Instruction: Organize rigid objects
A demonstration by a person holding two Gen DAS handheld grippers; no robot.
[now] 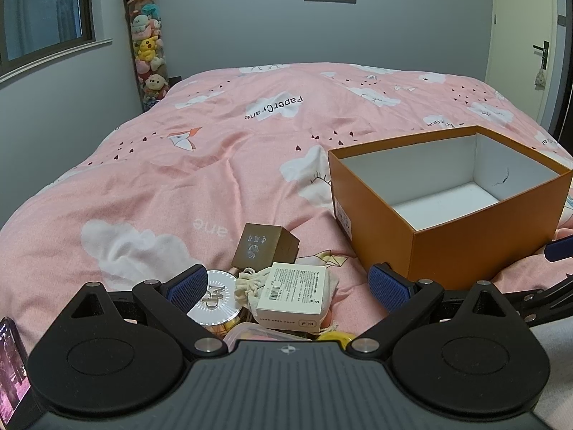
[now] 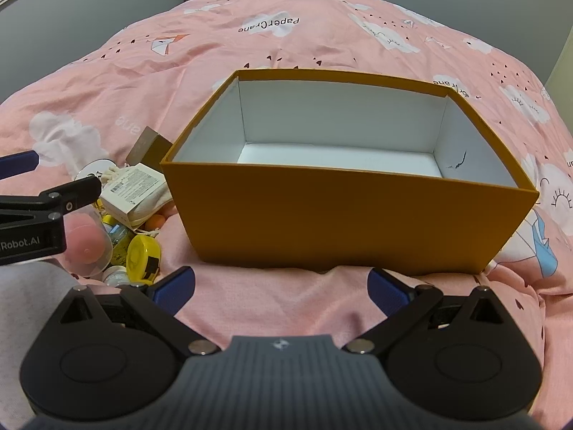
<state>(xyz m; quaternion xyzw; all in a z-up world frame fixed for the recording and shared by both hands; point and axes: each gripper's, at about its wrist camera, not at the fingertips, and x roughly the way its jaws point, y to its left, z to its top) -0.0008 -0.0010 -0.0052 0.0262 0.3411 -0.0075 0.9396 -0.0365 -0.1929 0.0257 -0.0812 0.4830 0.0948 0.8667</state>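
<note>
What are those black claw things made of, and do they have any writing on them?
Both look alike: the left gripper and right gripper have matte black linkage arms with silver pivot pins, round black discs at the base, a ribbed dark grey body with a small star emblem, and textured blue pads. One side reads "Robot.AI".

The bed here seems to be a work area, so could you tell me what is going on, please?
A person holds a two-finger gripper in each hand over a pink bed. An orange box sits open and empty on it. Beside it lies a pile of small items: a white carton, a silver tin, a brown box and a yellow cap. The left gripper is open over the pile; the right gripper is open in front of the orange box. Nothing is packed yet.
</note>
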